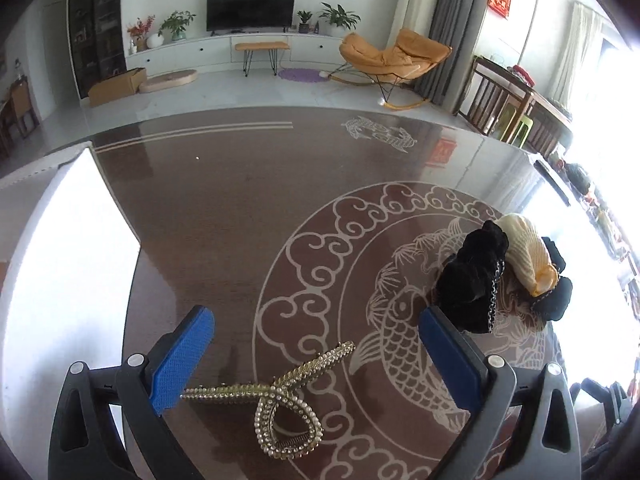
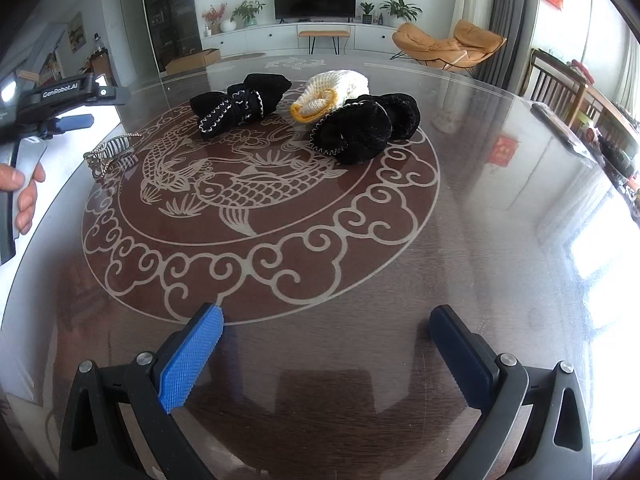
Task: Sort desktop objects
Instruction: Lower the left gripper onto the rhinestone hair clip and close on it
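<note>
Under my left wrist camera, the left hand-held gripper (image 1: pixel 316 354) gapes wide over a rhinestone hair clip (image 1: pixel 280 396) lying on the table (image 1: pixel 208 208), one end just beside its left pad. From my right wrist camera, the right hand-held gripper (image 2: pixel 326 354) spreads wide over bare tabletop, well apart from the black knitted pieces (image 2: pixel 240 102) and the cream knitted piece (image 2: pixel 336 88).

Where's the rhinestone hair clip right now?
The rhinestone hair clip lies on the glass table between the open fingers of the left gripper, at the edge of the fish medallion, apart from the black and cream knitted pieces further right.
</note>
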{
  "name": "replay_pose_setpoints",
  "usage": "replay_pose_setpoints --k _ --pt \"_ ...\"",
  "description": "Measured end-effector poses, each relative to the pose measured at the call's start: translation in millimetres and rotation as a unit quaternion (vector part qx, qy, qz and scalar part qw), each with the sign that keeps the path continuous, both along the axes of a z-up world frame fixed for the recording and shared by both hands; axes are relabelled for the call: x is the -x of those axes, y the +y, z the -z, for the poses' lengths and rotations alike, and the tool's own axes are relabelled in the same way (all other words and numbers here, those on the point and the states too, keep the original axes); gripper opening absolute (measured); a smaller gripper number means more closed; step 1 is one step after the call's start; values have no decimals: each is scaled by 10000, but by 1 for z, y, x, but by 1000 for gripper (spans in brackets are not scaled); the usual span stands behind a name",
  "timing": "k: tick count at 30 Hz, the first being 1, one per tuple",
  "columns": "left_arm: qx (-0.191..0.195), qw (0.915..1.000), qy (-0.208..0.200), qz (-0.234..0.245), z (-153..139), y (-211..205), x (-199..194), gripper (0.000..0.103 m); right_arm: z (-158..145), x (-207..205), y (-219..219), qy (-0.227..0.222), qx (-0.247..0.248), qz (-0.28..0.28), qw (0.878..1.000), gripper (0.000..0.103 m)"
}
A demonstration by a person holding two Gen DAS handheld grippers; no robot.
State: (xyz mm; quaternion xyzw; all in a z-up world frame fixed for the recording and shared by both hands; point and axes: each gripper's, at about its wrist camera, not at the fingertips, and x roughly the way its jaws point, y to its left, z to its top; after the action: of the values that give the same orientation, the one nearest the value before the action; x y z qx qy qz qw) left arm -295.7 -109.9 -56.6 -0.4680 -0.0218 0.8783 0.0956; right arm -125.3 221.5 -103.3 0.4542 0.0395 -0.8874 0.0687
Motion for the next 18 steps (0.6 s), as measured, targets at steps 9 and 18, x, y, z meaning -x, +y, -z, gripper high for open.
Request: replay_pose_setpoints --k 9,18 --pt "-91 9900 -751 1194 19 27 -34 103 0 0 0 -1 2 -11 10000 103" --pt "415 9971 -240 589 24 26 -41 103 -1 1 1 -2 10 -22 10000 103"
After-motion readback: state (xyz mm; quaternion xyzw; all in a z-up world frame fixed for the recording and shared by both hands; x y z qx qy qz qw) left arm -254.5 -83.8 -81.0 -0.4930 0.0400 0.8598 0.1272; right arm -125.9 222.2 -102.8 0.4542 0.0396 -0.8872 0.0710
